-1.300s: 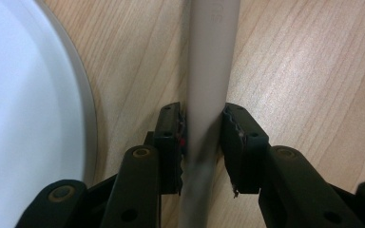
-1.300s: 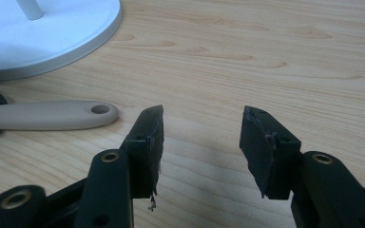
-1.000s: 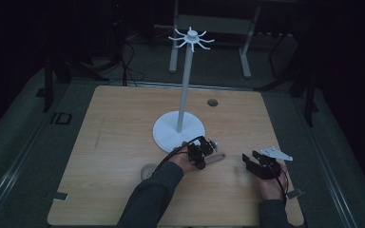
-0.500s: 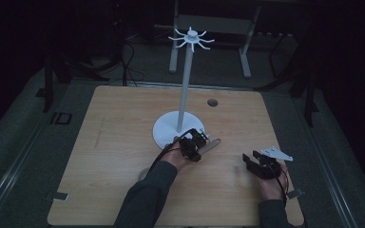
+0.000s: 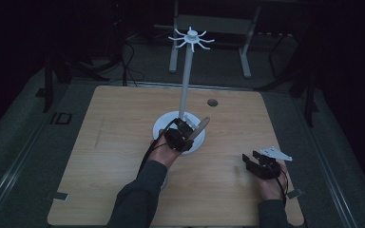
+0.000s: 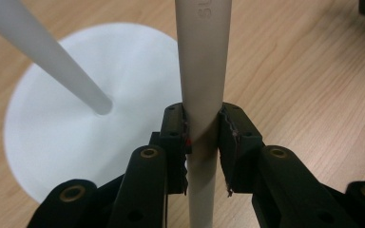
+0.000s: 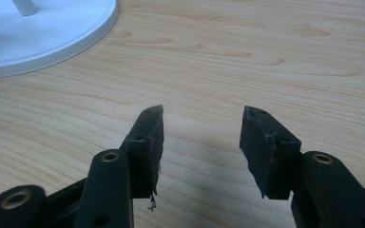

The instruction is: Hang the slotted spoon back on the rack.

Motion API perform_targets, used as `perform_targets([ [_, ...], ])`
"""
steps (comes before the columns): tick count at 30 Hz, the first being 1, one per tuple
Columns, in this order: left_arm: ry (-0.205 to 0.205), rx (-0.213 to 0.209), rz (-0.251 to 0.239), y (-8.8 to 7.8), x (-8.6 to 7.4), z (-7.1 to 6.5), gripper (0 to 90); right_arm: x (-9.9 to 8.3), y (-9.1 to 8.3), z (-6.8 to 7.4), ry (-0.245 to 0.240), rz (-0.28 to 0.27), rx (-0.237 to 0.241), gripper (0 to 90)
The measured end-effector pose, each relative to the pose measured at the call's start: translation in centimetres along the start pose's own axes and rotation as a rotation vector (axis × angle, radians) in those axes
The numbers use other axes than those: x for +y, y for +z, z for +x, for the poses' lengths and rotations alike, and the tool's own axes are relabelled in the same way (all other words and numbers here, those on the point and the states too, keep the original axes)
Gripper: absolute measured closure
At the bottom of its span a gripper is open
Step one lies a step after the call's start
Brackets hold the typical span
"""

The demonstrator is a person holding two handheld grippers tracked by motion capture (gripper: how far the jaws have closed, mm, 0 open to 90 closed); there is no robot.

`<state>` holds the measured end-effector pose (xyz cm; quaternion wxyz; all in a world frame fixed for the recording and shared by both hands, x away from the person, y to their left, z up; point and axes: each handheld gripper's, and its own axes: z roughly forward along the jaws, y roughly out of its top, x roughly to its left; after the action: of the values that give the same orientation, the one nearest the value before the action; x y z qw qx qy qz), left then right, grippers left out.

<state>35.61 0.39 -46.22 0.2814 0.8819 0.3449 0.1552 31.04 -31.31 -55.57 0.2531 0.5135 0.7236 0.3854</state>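
A white stand [image 5: 185, 90] rises from the middle of the pale wood-grain tabletop [image 5: 114, 142]: a flat round base [image 5: 164, 124], smooth and matte, carries a thin straight pole that ends in a crown of short curved prongs [image 5: 191, 38]. Behind the stand, toward the far edge, a small dark round hole [image 5: 212, 102] sits in the board.

The left hand-held gripper [image 5: 183, 135] hangs over the near rim of the base, just in front of the pole. Its black jaws are pinched on a beige rod-like handle [image 6: 202, 95], smooth and cylindrical, which runs up between the two ridged pads; a few embossed letters show near its top in the left gripper view, too cut off to read. In the high view the same piece [image 5: 200, 127] slants up and away from the jaws, beside the pole, with a rounded end. In the left gripper view the white disc [image 6: 52, 137] of the base lies behind and to one side of the handle, with the tapering pole [image 6: 47, 57] meeting it.

The right hand-held gripper [image 5: 256, 164] rests low near the tabletop, well apart from the stand on its right-hand side, a grey three-cornered plate [image 5: 275, 153] on top. Its jaws stand spread with nothing between them; the rubbery pads [image 7: 268, 147] look frayed at their edges, and bare grained wood [image 7: 209, 71] shows in the gap. The rim of the base [image 7: 47, 38] curves across the far corner of that view
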Motion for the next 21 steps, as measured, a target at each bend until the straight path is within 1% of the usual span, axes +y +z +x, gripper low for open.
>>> perform_targets([
  [5,0.002,0.006,-0.044,-1.1,0.1,-0.1,73.5,0.0,0.0,0.0,0.000,0.002,0.000,49.9],
  [7,0.002,0.006,-0.044,-1.1,0.1,-0.1,73.5,0.0,0.0,0.0,0.000,0.002,0.000,49.9],
  [8,0.002,0.015,-0.073,-1.8,0.2,-0.2,73.5,0.0,0.0,0.0,-0.001,0.003,0.000,49.9],
  [12,-0.007,0.031,-0.111,-2.9,0.2,-0.1,73.5,0.0,0.1,0.0,-0.001,0.004,-0.002,49.9],
  [15,-0.018,0.037,-0.148,-3.6,0.3,0.0,73.5,-0.1,0.1,0.0,-0.004,0.004,-0.002,49.9],
  [19,-0.040,0.054,-0.199,-4.6,0.4,0.1,73.5,-0.1,0.1,0.1,-0.006,0.005,-0.002,49.9],
  [21,-0.043,0.064,-0.221,-5.0,0.4,0.1,73.5,-0.1,0.1,0.1,-0.007,0.005,-0.003,49.9],
])
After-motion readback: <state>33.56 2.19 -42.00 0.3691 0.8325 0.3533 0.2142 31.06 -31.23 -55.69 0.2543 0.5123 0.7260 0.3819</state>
